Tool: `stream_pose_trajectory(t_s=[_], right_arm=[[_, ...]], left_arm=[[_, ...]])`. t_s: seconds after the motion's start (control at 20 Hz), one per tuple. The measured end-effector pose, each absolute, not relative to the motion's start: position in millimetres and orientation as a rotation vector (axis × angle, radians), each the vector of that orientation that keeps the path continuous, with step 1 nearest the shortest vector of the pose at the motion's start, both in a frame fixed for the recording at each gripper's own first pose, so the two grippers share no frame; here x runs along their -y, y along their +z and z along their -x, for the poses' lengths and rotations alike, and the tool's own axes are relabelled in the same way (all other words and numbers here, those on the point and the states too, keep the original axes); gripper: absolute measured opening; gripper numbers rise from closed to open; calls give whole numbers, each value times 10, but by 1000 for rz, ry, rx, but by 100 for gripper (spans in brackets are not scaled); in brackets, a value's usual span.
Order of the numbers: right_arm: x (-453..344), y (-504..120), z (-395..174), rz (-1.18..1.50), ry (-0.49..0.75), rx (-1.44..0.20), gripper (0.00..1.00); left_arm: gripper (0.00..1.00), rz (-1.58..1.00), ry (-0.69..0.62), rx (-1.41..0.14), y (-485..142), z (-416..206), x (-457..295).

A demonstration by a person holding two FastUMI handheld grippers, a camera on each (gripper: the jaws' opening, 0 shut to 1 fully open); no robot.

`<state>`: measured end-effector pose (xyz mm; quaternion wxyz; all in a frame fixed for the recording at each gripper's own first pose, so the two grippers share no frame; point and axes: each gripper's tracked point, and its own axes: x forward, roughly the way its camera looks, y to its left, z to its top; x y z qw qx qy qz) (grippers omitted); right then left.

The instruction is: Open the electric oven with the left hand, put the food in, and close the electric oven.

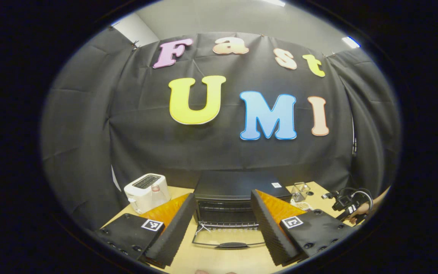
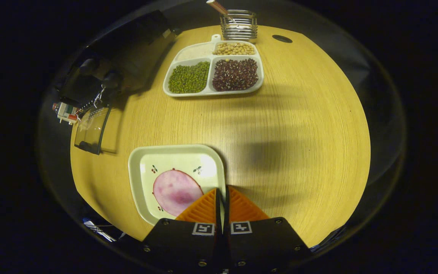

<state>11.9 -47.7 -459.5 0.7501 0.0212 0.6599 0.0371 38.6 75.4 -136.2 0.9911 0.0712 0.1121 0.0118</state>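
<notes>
1. Oven first: one black electric oven (image 1: 238,190) is sitting on the wooden table (image 1: 219,258) in the left gripper view, its glass door (image 1: 228,236) lying dropped open toward the camera, handle at the near edge.
2. One left gripper (image 1: 222,224) is hovering in front of that door with its two fingers spread wide, gripping nothing.
3. One white toaster (image 1: 146,192) is standing just beside the oven, on its left in this view.
4. One wire basket (image 1: 300,191) is sitting on the oven's other side; farther right, a hand (image 1: 357,211) is holding a second device.
5. One right gripper (image 2: 221,199) is showing in the right gripper view with its two fingers pressed together on the near right rim of one square plate (image 2: 143,171), clamping it.
6. One round pink slice of food (image 2: 175,192) is lying on that plate, which is resting on the table near the front edge.
7. One divided tray (image 2: 213,70) is sitting farther back, well apart from the plate, with four compartments: green beans, dark red beans, pale beans and a white grain.
8. One wire holder (image 2: 238,26) is standing behind the tray, with one stick-like utensil leaning in it.
9. The oven is lying at the left edge of this view, its open door jutting over the table.
</notes>
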Motion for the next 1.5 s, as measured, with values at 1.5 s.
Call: stream_pose_trajectory(t_s=[1.5], right_arm=[[-323, -3868, 272, -1052, 155, -1022, 1]], left_arm=[[92, -62, -39, -175, -742, -481, -954]])
